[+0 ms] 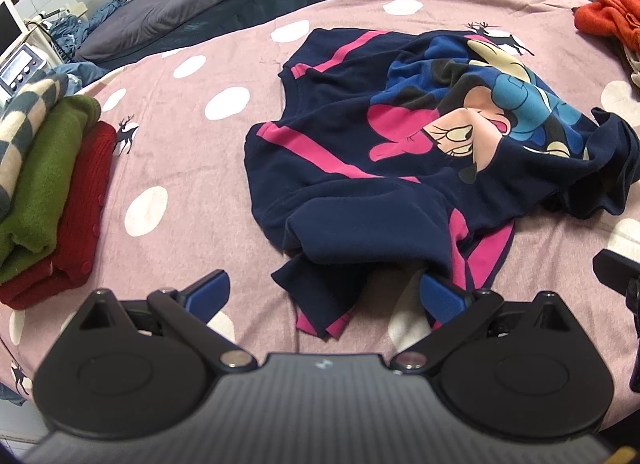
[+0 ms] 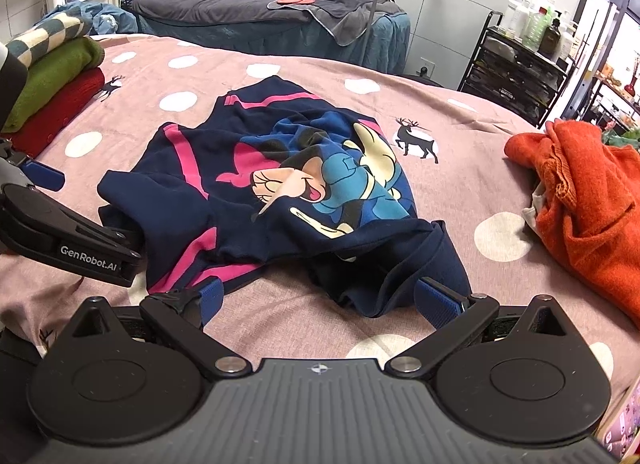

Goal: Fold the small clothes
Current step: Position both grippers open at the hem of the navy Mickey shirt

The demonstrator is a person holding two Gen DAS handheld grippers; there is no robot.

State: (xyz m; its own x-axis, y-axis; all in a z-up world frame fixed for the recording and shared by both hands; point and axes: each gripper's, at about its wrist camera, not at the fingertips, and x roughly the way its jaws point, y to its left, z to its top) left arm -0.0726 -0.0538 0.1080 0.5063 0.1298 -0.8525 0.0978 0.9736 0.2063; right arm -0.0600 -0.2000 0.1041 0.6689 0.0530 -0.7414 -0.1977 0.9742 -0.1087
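Both tongs sit low at the near edge of the bed, fingers spread wide, pinching nothing. Left gripper (image 1: 324, 296) hovers over the near hem of the navy cartoon sweatshirt (image 1: 360, 152); its right blue pad (image 1: 442, 294) is just at or under the pink-striped edge, whether touching I cannot tell. Right gripper (image 2: 320, 298) likewise spread, its right pad (image 2: 440, 298) beside a bunched navy flap, left pad by the pink stripe; bare bedspread lies between the fingers.

Sweatshirt lies mid-bed on the pink polka-dot bedspread (image 1: 180, 192), crumpled, print side up, sleeves tucked and twisted, nothing squared off. Judged: this garment's fold not started, or only at the spreading stage; it needs flattening first.

Done pile: folded stack on the left edge, red knit (image 1: 80, 216) at bottom, green sweater (image 1: 44, 168) on it, checkered piece (image 1: 28, 112) on top. Three items look finished.

Left to do: orange knit garment (image 2: 580, 200) heaped at the right side, unfolded, with something pale under it, too hidden to name.

Estimate roughly halfway or a bit more: three folded, one in hand, at least one waiting.

Beyond the bed: grey treatment couch (image 2: 240, 8) with towels, machine with screen, shelf of bottles.
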